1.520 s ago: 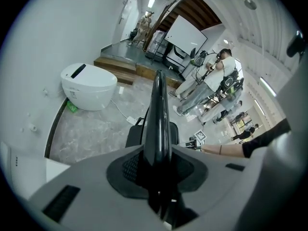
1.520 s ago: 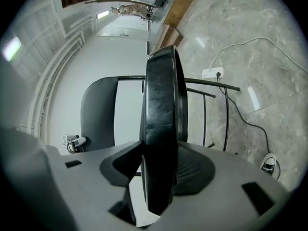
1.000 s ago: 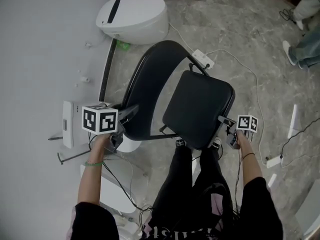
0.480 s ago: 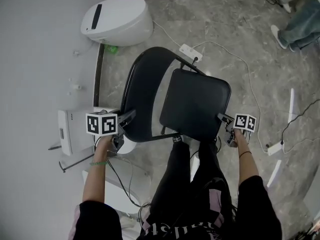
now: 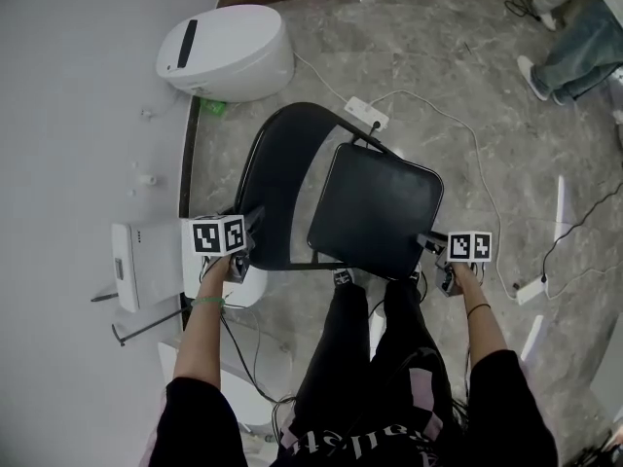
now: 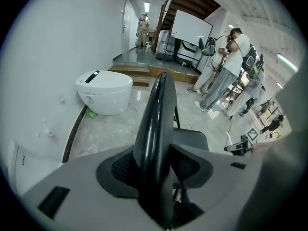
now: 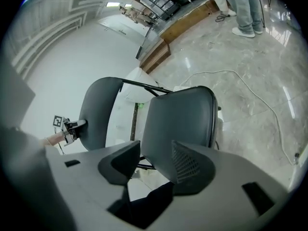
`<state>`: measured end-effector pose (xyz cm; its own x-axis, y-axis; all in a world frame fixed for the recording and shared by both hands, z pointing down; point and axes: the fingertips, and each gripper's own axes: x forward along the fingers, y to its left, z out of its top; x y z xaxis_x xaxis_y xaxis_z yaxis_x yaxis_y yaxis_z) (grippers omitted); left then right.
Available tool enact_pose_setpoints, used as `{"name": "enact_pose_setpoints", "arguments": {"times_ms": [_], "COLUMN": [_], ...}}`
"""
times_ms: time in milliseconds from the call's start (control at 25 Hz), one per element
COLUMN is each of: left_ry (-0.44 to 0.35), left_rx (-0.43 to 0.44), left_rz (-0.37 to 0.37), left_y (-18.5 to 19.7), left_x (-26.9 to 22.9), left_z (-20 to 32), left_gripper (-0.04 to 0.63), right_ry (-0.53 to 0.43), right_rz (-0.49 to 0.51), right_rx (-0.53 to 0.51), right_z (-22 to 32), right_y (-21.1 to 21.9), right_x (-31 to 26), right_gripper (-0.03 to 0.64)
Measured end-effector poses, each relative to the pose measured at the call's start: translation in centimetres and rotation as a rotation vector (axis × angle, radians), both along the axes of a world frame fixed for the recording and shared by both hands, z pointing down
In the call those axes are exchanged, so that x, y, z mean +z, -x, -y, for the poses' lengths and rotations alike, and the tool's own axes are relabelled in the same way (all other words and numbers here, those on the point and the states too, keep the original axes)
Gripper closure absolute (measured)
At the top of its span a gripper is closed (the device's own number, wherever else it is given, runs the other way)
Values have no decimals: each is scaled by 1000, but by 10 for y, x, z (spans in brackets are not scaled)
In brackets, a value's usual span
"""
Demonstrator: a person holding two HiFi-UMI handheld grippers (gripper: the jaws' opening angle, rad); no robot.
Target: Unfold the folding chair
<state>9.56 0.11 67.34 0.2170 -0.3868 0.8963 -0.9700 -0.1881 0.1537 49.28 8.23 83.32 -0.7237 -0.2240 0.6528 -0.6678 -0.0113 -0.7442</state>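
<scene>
The folding chair (image 5: pixel 350 202) is standing on the stone floor (image 5: pixel 458 56) right in front of your legs (image 5: pixel 375 358). Its seat (image 5: pixel 375 207) is lying nearly flat and its backrest (image 5: pixel 282 183) is rising on the wall side, so the unfolding looks almost finished. What seems left is pressing the seat fully down and letting go.

Your left gripper (image 5: pixel 253 222) is straddling the backrest's rim, and its jaws are opening around it. Your right gripper (image 5: pixel 428 243) is sitting at the seat's near corner with its jaws apart, the corner between them, and no clear pinch is showing.

Room is getting tight on the left, where a white appliance (image 5: pixel 226 52) and a white box (image 5: pixel 146 261) are crowding the wall. A power strip (image 5: pixel 366 113) and its cable (image 5: pixel 487 183) are trailing just behind the chair. Another person's feet (image 5: pixel 574 37) are standing well apart at the far right.
</scene>
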Motion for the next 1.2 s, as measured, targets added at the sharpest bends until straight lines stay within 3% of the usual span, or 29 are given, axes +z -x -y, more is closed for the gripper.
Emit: {"name": "enact_pose_setpoints", "arguments": {"times_ms": [160,320,440,600,840,1040,1200], "left_ry": [37,-1,-21,-46,-89,-138,-188], "left_rx": [-20,-35,-49,34,37,20,40], "left_rz": [-64,-112,-116,-77,-125,-245,-296], "left_y": [8,3,10,21,43,36,19], "left_x": [11,14,14,2,-36,-72,-100], "left_z": [0,-3,-5,-11,-30,-62,-85], "left_gripper": [403,403,380,342,344,345,354], "right_ry": [-23,-30,-37,-58,-125,-224,-304], "right_rz": [19,7,10,20,49,9,-16], "right_rx": [23,45,79,154,258,270,290], "right_z": [0,-6,-12,-19,-25,-34,-43], "right_y": [10,15,26,41,69,93,109], "right_x": [-25,-41,-52,-67,-112,-152,-190], "right_gripper": [414,414,414,414,414,416,432]}}
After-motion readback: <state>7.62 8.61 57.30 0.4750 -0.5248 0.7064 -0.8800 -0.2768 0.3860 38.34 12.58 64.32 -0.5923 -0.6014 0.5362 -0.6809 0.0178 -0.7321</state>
